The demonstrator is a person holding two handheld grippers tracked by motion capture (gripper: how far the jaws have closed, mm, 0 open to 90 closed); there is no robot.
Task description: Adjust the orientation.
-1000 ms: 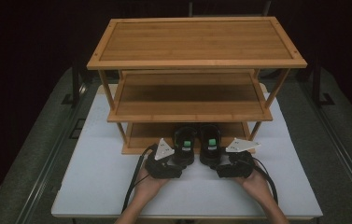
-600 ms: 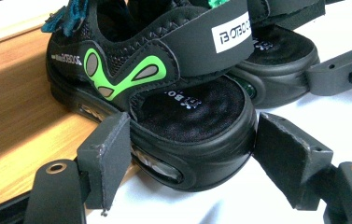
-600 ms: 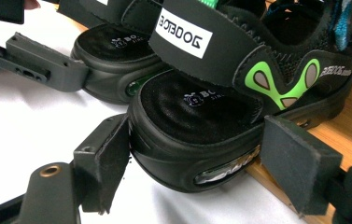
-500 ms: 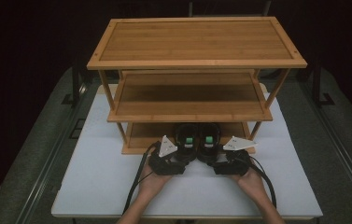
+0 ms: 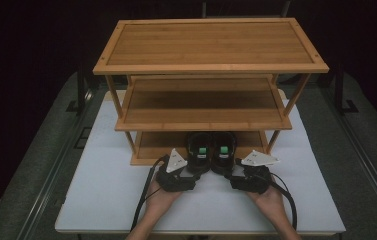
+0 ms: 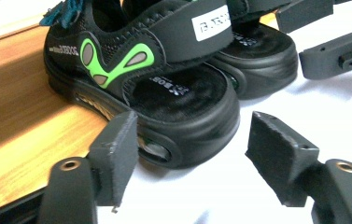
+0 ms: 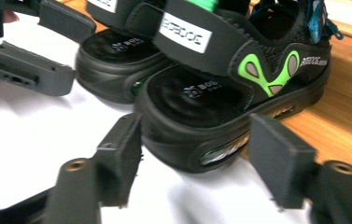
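The left gripper [image 6: 187, 163] and right gripper [image 7: 194, 161], jaws just closing yet short of pressing, straddled the heels of two black green-trimmed sandals [image 5: 211, 150] overhanging the bamboo rack's bottom shelf [image 5: 151, 142] (near edge); shallow bites could slip off the rounded soles.

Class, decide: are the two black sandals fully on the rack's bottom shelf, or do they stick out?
Sticking out. The sandals have toes on the bottom shelf, while their heels overhang onto the white table.
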